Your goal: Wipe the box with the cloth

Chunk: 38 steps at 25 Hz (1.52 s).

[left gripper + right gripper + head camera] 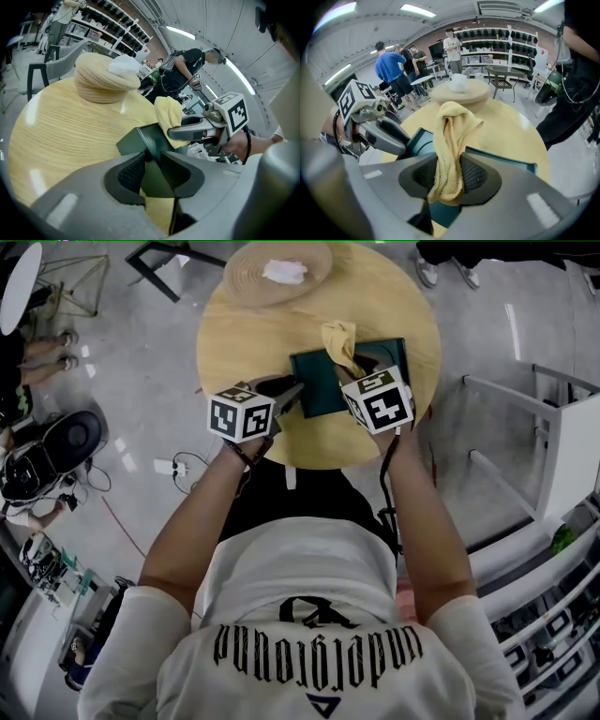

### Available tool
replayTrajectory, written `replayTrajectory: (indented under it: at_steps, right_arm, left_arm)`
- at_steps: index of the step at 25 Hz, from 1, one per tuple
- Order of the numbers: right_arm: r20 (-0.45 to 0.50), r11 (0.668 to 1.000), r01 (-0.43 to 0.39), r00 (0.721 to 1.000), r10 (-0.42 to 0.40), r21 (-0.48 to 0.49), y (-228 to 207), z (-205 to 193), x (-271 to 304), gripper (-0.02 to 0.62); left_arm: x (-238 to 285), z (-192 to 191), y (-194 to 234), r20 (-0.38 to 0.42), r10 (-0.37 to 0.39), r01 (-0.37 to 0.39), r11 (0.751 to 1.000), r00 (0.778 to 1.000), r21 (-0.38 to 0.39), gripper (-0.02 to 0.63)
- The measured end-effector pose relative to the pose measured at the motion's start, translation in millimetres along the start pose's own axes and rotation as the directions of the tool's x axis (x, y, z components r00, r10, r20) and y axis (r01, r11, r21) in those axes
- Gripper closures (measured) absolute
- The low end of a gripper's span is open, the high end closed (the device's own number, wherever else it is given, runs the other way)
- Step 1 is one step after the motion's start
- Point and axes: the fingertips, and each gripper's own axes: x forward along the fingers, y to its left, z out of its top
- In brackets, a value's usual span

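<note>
A dark teal box (323, 390) lies flat in the middle of the round wooden table (234, 334). My left gripper (286, 395) is shut on the box's left edge; in the left gripper view the box (140, 138) runs in between the two pads. My right gripper (354, 371) is over the box's right half, shut on a yellow cloth (339, 341). The cloth (452, 122) stands up bunched between the jaws and droops onto the box (419, 143). From the left gripper view, the right gripper (187, 132) pinches the cloth (168, 112) just above the box.
A woven straw hat (281, 276) with a white crumpled wad (284, 271) on top sits at the table's far edge. White shelving (562, 456) stands to the right. Several people (393, 70) and chairs are in the room behind.
</note>
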Motion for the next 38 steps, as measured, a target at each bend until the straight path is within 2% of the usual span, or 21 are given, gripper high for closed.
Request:
replayTrajectory:
  at_steps: [5, 14, 19, 26, 33, 38]
  right_arm:
    - [-0.01, 0.992, -0.111, 0.994, 0.11, -0.061, 59.5, 12.9, 18.8, 0.472]
    - [-0.016, 0.993, -0.114, 0.993, 0.113, -0.035, 64.5, -20.2, 3.4, 0.476]
    - [-0.031, 0.996, -0.092, 0.995, 0.092, -0.009, 61.1, -42.3, -8.4, 0.476]
    - [-0.04, 0.996, -0.032, 0.999, 0.036, 0.086, 57.1, -71.0, -25.4, 0.476]
    - [-0.075, 0.974, 0.086, 0.995, -0.072, 0.211, 44.0, -117.8, -45.6, 0.476]
    - [-0.087, 0.959, 0.109, 0.992, -0.09, 0.26, 73.2, -126.9, -37.8, 0.476]
  left_arm:
    - [2.9, 0.6, -0.3, 0.003, 0.003, -0.003, 1.0, 1.0, 0.005, 0.486]
    - [2.0, -1.3, -0.9, 0.008, 0.002, -0.002, 1.0, 1.0, -0.001, 0.486]
    - [0.7, -1.0, 1.4, 0.003, -0.003, 0.003, 1.0, 1.0, 0.001, 0.486]
    - [-2.4, 1.9, 5.2, -0.018, -0.032, 0.032, 0.999, 0.999, 0.0, 0.485]
    - [-0.3, 1.9, 0.6, -0.059, -0.068, 0.07, 0.997, 0.996, 0.033, 0.48]
    - [-4.7, 4.2, 3.9, -0.073, -0.083, 0.087, 0.995, 0.994, 0.05, 0.476]
